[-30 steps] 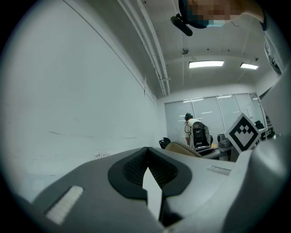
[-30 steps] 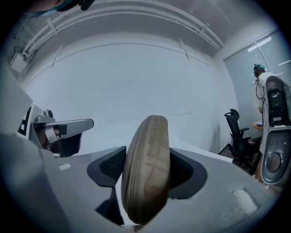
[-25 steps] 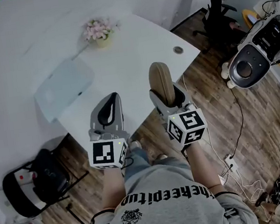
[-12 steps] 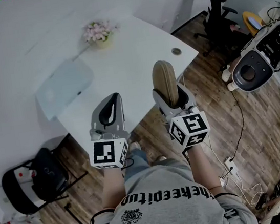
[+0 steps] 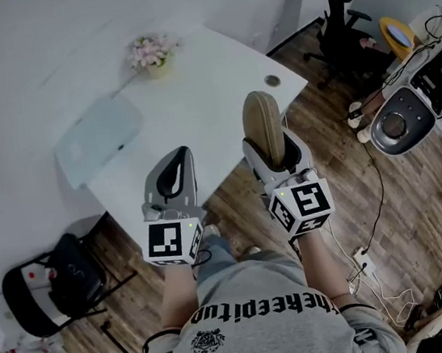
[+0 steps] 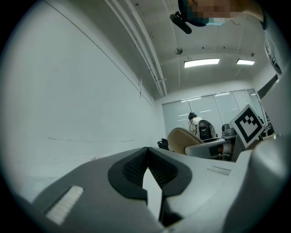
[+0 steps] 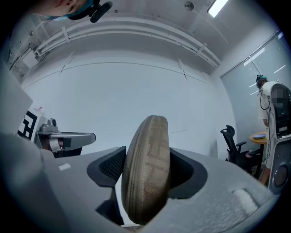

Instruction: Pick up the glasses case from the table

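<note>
— Is the glasses case (image 7: 148,173) picked up?
— Judged done: it is pinched on edge in the right gripper's (image 5: 271,145) jaws, apparently clear of the surface (image 5: 207,76). The left gripper's (image 5: 177,158) jaws are pressed together, empty.

1. Smooth grey shells of the left gripper (image 5: 177,155) and right gripper (image 5: 275,146); fingers (image 6: 132,170) lined with black ribbed pads.
2. Behind the fingers: white cubes (image 5: 173,242) bearing black square markers.
3. Grey sweatshirt (image 5: 267,332), black chest lettering and emblem.
</note>
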The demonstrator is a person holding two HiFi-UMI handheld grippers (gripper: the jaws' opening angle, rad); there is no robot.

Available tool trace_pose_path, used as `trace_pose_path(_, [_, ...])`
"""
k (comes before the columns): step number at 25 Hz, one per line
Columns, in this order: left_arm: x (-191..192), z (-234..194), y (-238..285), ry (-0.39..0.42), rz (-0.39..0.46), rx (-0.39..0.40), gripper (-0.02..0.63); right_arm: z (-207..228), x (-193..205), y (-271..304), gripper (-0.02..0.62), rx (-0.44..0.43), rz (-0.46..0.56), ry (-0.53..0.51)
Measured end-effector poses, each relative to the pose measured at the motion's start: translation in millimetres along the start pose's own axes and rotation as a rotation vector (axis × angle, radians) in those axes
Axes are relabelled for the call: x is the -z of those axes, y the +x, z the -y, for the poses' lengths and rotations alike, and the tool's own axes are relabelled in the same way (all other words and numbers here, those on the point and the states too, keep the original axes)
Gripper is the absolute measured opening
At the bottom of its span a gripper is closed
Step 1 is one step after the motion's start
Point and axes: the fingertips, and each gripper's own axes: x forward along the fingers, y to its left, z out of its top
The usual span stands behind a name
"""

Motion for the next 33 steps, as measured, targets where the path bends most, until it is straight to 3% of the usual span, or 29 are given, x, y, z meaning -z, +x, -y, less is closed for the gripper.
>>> trace_pose_path(33, [-9.2, 17.0, -0.9, 0.015, 0.011, 0.001, 0.02, 4.9, -19.0, -18.6, 0.272, -0.002, 0.075, -0.043])
